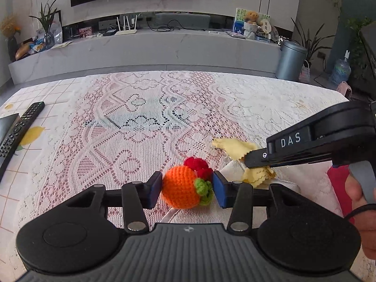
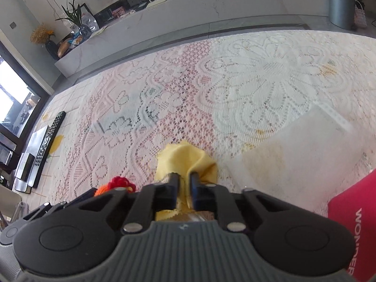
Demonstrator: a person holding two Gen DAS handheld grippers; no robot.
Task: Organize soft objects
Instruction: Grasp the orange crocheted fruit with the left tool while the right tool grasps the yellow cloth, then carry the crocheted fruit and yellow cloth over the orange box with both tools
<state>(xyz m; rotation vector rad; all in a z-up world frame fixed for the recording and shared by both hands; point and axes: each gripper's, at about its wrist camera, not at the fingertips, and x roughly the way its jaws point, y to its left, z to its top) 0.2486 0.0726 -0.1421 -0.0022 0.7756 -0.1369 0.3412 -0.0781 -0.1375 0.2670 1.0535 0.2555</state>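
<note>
My left gripper point(image 1: 186, 189) is shut on an orange crocheted toy point(image 1: 181, 186) with red and green tufts, held between its blue pads just above the lace tablecloth point(image 1: 141, 122). My right gripper point(image 2: 184, 181) is shut on a yellow cloth point(image 2: 185, 158) with pinked edges; the cloth bunches ahead of the fingers. In the left wrist view the right gripper point(image 1: 249, 161) comes in from the right, pinching the yellow cloth point(image 1: 232, 146) over something white below it. The toy's red tuft point(image 2: 121, 183) shows at the left of the right wrist view.
A black remote point(image 1: 21, 127) and a dark flat device point(image 1: 7, 123) lie at the table's left edge. A translucent white bag point(image 2: 300, 155) lies right of the cloth, with a red box point(image 2: 354, 223) at the near right. A TV bench and a grey bin point(image 1: 290, 61) stand beyond the table.
</note>
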